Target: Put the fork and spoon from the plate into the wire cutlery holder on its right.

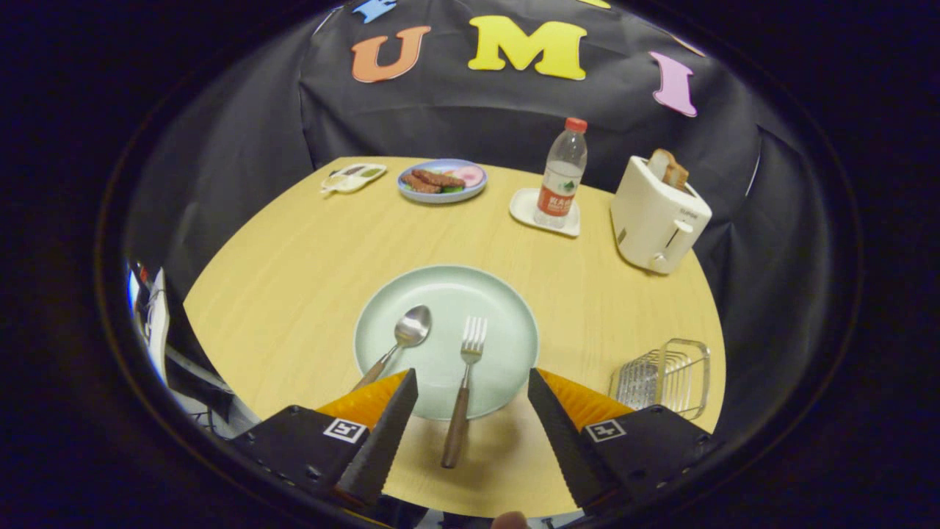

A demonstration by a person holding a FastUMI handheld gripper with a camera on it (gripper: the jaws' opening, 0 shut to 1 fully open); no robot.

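A pale green plate [507, 308] lies on the wooden table just ahead of my fingers. On it rest a fork [464, 389] and a spoon [396, 345], both with brown wooden handles pointing toward me. The fork's handle runs off the plate's near rim and lies between my fingers. The spoon sits to the left of the fork, its handle passing behind my left finger. My gripper [471, 378] is open, with nothing held. The wire cutlery holder [664, 378] stands to the right of the plate, beside my right finger.
Far across the table stand a white toaster [657, 217] with bread in it, a water bottle [562, 176] on a white coaster, a blue plate of food [442, 180] and a small sauce dish [352, 178]. The table's rounded edge curves away on both sides.
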